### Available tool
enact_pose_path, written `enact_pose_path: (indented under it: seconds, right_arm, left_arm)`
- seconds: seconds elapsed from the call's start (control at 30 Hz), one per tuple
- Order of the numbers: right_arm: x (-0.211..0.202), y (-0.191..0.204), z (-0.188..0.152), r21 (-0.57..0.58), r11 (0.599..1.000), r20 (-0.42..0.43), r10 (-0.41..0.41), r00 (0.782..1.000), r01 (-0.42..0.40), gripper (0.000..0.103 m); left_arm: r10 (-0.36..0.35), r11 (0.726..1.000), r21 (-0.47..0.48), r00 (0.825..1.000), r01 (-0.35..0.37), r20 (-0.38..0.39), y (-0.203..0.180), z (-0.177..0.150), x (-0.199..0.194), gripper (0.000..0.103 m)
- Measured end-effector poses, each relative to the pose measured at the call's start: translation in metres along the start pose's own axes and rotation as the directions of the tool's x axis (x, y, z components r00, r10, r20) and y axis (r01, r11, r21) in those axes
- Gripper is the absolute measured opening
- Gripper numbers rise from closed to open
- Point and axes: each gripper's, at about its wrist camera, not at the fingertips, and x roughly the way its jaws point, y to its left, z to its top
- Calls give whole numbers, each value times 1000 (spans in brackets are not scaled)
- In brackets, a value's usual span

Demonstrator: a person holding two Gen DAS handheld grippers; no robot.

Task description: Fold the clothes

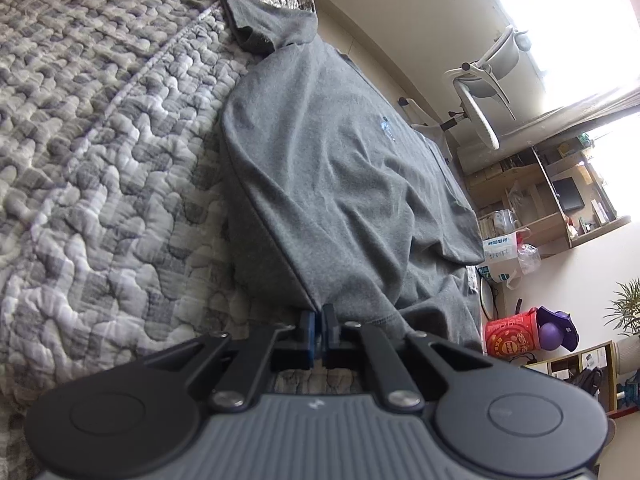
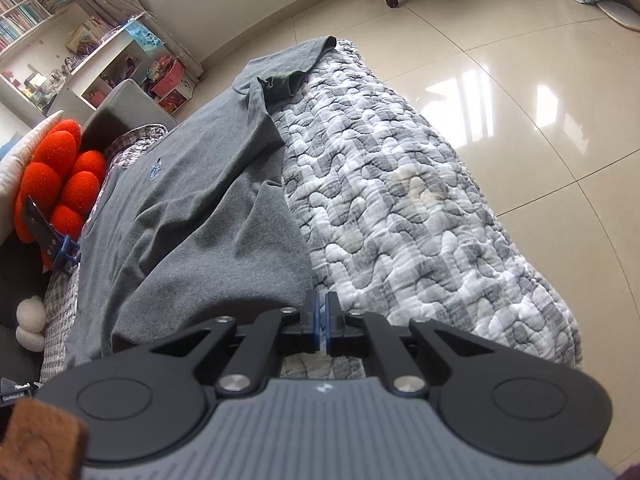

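A grey T-shirt (image 1: 340, 168) lies spread on a quilted grey-and-white bed cover (image 1: 100, 140), with a small blue logo on its chest and one sleeve at the far end. My left gripper (image 1: 319, 314) is shut, and the seam of the shirt's near hem runs straight in between its blue pads. In the right wrist view the same shirt (image 2: 192, 220) lies left of the bare quilt (image 2: 420, 220). My right gripper (image 2: 322, 300) is shut at the shirt's near corner, and the cloth edge ends between its pads. Neither gripper shows in the other's view.
An orange flower cushion (image 2: 60, 176) and a blue-and-black object (image 2: 60, 248) sit at the shirt's far left side. The bed's edge drops to a shiny tiled floor (image 2: 520, 80). A white office chair (image 1: 488, 80) and cluttered shelves (image 1: 560, 192) stand beyond.
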Motion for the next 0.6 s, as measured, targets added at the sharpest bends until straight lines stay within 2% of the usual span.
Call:
enact_pose_path:
  seconds: [0.17,0.33,0.4,0.43,0.5,0.57,0.6]
  right_arm:
    - [-7,0,1,-10,1000,12,-3,1000,4,3]
    - [-13,-2,1,-7,1000,22,-17,1000,17,3]
    - [-14,-4,1,1,1000,24,-14,1000,14,6]
    - [-15,-4,1,5,1000,24,-13,1000,13,15]
    - [-16,-4,0,4,1000,30,-11,1000,11,15]
    - [-14,-3,0,-9,1000,18,0,1000,0,16]
    - [-13,-1,-1,-20,1000,9,6,1000,-6,17]
  left_arm:
    - [27,999,28,999,-28,35,2,1,-35,2]
    - [111,993,22,992,-113,62,18,-5,-54,1]
    - [152,988,12,987,-153,55,28,-8,-53,1]
    - [170,985,7,984,-170,45,32,-10,-51,1]
    - [169,986,-10,985,-169,22,40,-14,-47,3]
    - [145,989,-28,989,-145,4,46,-18,-43,13]
    - [134,991,-31,991,-134,2,48,-19,-41,24]
